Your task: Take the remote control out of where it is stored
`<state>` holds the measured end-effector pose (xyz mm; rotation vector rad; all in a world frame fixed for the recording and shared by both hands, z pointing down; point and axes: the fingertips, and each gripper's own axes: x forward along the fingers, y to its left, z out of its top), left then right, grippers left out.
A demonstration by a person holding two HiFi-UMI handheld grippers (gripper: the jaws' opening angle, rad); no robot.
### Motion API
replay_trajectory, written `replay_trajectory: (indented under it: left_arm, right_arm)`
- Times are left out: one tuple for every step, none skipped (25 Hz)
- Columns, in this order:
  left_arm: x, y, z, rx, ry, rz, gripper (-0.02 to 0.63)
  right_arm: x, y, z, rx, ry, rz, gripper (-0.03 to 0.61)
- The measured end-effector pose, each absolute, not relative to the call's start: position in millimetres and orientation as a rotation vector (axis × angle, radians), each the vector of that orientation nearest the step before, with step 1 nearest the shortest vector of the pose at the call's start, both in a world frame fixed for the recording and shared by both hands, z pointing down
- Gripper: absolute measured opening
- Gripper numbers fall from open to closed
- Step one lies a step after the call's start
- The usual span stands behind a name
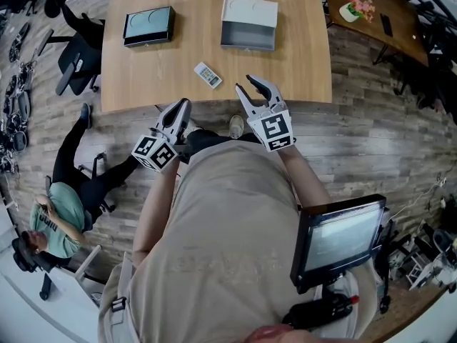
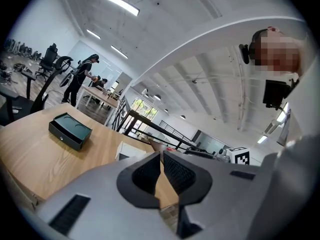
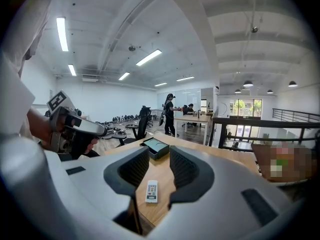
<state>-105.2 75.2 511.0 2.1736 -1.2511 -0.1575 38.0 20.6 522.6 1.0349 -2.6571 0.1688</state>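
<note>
Remote control (image 1: pixel 208 75) on the table (image 1: pixel 293 70), apparently clear of right gripper (image 1: pixel 247 88)

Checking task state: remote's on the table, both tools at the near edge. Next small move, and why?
Probably back both tools off. The remote control already lies bare on the table, outside the dark box and grey box; the right tool is open and empty, the left tool shut.

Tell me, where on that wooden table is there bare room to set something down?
Bare wood: between the dark box and the white box; from the dark box to the table's front edge; from the white box to the right front corner. Tightest mid-front, where the remote lies near the right gripper.
</note>
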Motion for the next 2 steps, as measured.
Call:
replay_trajectory:
  left_arm:
    - [-100.1,72.3,510.2,2.18,-1.24,-0.156,0.006]
    - [-94.8,69.4,509.4,2.187,-1.23,-0.155,0.006]
  right_arm:
    - [41.4,19.1,520.2,1.044,-2.659,0.166,0.138]
    - [45.0,17.5,517.8,1.053,-2.662,0.164,0.138]
